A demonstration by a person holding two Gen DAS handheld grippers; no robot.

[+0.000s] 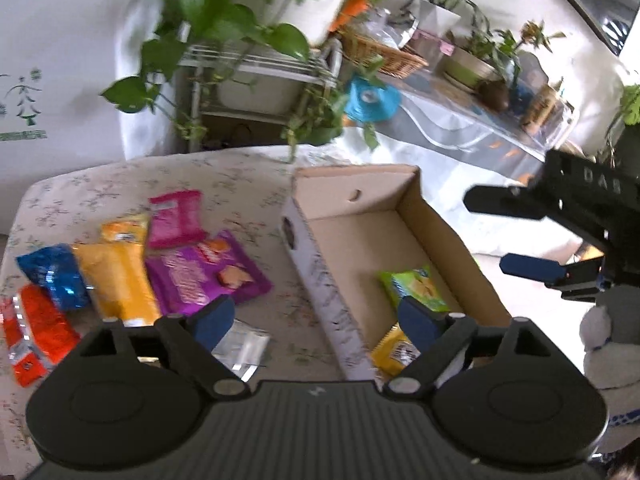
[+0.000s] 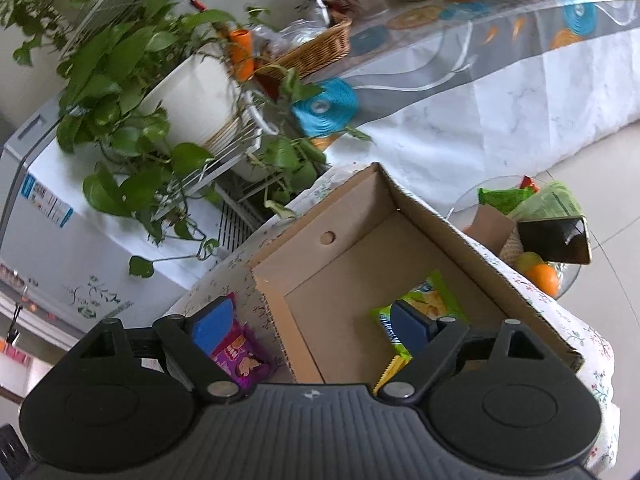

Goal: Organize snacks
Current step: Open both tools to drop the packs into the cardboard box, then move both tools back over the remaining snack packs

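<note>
An open cardboard box stands on the floral tablecloth. Inside it lie a green snack packet and a yellow packet. Left of the box, loose snacks lie in a cluster: pink, purple, orange-yellow, blue and red. My left gripper is open over the box's left wall, holding nothing. My right gripper hangs open at the box's right side. In the right wrist view the right gripper is open and empty above the box and the green packet.
A white plant stand with trailing leaves stands behind the table, beside a white appliance. A long clothed table carries a wicker basket and pots. A glass side table holds fruit. A plush toy sits at right.
</note>
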